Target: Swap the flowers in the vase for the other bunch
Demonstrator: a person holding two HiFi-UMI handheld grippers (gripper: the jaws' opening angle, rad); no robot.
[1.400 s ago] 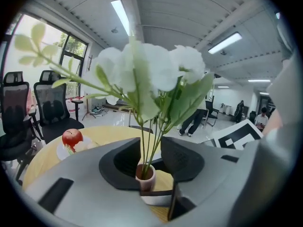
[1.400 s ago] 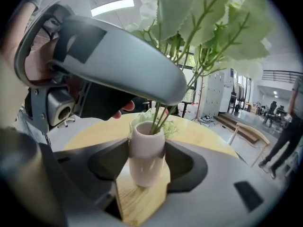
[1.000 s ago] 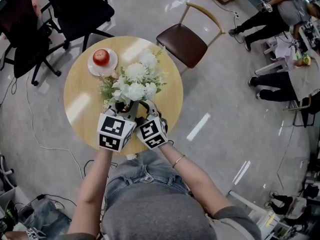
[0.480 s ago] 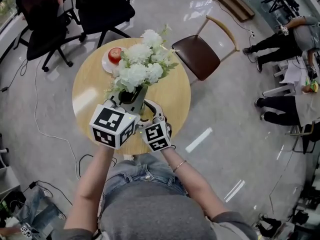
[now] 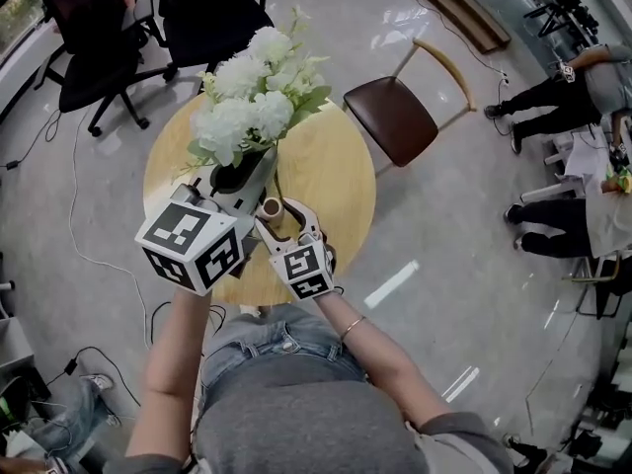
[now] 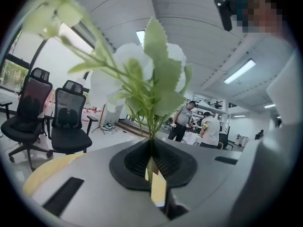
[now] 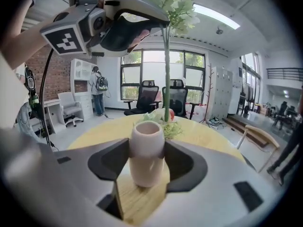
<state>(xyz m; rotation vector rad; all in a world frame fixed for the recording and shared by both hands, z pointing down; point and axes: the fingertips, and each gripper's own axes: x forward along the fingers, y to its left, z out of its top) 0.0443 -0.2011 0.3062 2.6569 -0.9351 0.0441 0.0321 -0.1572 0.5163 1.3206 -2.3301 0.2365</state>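
I'm in the removal half of the swap. My left claw [image 6: 151, 160] is clenched on the thin green stem [image 7: 166, 70] of the bunch of white artificial flowers with pale green leaves [image 5: 242, 102], holding it up above the round light-wood bench [image 5: 326, 186]. My right claw [image 7: 147, 160] grips the small pinkish-beige ceramic vase [image 5: 271, 206] on both sides, and the vase stands upright on the bench.

In the right gripper view the stem hangs straight down and its lower end disappears at the vase's far rim, so I can't tell whether it is fully out of the mouth.

Next, I judge, the white bunch needs lifting until the stem clearly comes free, then laying down on bare bench well away from the vase. A loose green bunch [image 7: 173, 126] lies on the bench behind the vase, probably the replacement. My right claw should keep steadying the vase so it doesn't tip.
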